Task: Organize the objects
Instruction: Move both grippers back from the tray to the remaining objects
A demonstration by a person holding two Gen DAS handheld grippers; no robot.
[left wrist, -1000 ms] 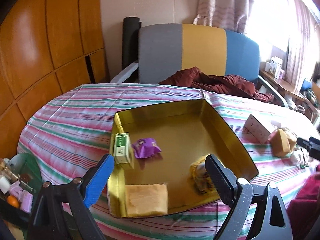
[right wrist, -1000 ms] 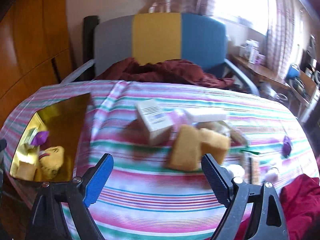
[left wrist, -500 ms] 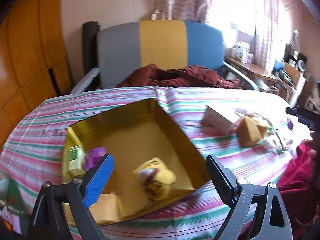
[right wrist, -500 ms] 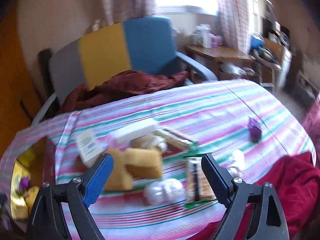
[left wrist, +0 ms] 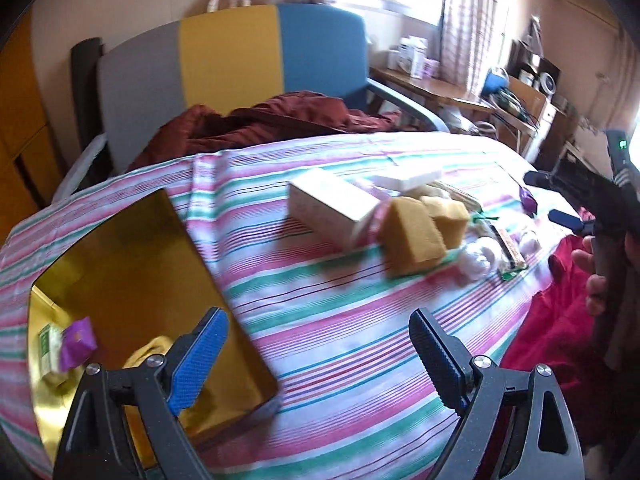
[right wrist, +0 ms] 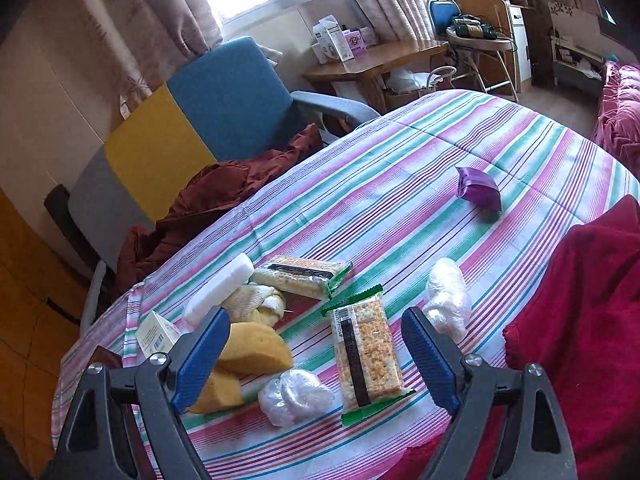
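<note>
Blue-padded fingers (right wrist: 200, 360) of the right gripper (right wrist: 316, 364) stand spread and empty above a cracker packet (right wrist: 366, 360) on the striped tablecloth (right wrist: 400, 200). Light, crinkly and brittle, it likely suits a gentle pinch across its long edges; the left gripper (left wrist: 320, 360), likewise released, hovers beside the gold tin (left wrist: 132, 264)

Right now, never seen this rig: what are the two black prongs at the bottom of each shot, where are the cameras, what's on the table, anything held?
No robot: a person holds a handheld two-finger gripper in each hand, with a fisheye camera on each looking along its fingers. The prongs are those fingers.

The left gripper looks over a gold rectangular tin and the striped tablecloth. Its jaws stand open, holding nothing.

The right gripper is open too, hovering above a green-edged cracker packet. It also appears at the right edge of the left view.

Loose on the cloth: a second cracker packet, yellow sponges, a white block, a small cream carton, crumpled clear plastic balls, and a purple wrapped snack.
</note>
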